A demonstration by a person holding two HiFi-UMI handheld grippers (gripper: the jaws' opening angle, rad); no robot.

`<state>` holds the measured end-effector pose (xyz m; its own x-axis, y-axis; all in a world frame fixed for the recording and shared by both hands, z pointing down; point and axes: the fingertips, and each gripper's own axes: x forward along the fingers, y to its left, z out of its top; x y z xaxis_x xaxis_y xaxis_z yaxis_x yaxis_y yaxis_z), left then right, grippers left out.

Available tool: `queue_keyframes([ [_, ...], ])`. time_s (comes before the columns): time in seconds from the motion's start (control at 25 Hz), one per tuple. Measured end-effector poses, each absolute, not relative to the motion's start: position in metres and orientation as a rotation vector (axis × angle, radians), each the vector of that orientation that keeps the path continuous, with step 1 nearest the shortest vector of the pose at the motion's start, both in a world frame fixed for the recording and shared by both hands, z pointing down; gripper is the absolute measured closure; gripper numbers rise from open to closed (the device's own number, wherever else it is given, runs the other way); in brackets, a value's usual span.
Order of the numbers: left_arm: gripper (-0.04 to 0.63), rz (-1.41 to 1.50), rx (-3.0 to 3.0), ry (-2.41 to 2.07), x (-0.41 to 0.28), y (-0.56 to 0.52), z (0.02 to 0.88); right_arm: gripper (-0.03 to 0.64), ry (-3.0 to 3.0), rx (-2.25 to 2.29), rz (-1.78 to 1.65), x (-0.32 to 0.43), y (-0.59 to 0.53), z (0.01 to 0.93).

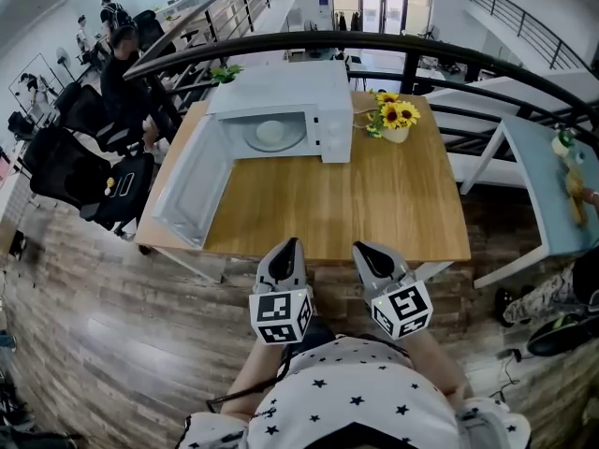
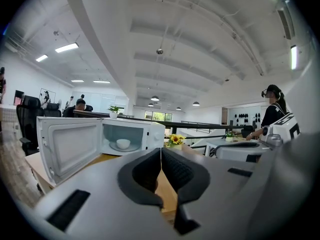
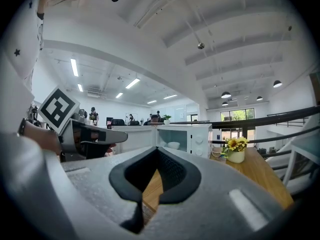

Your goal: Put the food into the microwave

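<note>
Star-printed shirt [image 1: 356, 396] fills the bottom of the head view, and just beyond it the left claw [image 1: 291, 244] and right claw [image 1: 364, 248] hang side by side at the near edge of a wooden surface [image 1: 384, 199], each pinched together at the tips with nothing between them. At the far left of the surface stands a white microwave [image 1: 299, 87], its door [image 1: 192, 190] swung fully open toward the near side. A white bowl [image 1: 271, 132], the food's dish, sits on the turntable inside. Just right of the oven is a pot of sunflowers [image 1: 395, 117], and a small green plant [image 1: 225, 72] shows behind the oven's left corner. A dark curved railing [image 1: 449, 52] runs behind the surface. Grey plank floor [image 1: 94, 344] spreads to the left, where black office chairs [image 1: 56, 157] are grouped. A pale blue table [image 1: 547, 190] stands to the right, apart from the wooden one. Beyond, the open-plan room is white-walled and lit by ceiling strips, with several people in the distance.
</note>
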<state>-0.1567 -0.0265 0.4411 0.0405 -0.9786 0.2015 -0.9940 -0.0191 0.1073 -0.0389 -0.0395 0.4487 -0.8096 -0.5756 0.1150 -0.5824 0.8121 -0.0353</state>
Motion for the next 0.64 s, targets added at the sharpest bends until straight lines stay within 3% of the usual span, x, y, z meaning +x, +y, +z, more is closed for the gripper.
queue_keyframes([
  [0.64, 0.588, 0.100, 2.104, -2.020, -0.1615, -0.0345, 0.4435, 0.612, -2.894, 0.946, 0.126, -0.0418, -0.0497, 0.4515],
])
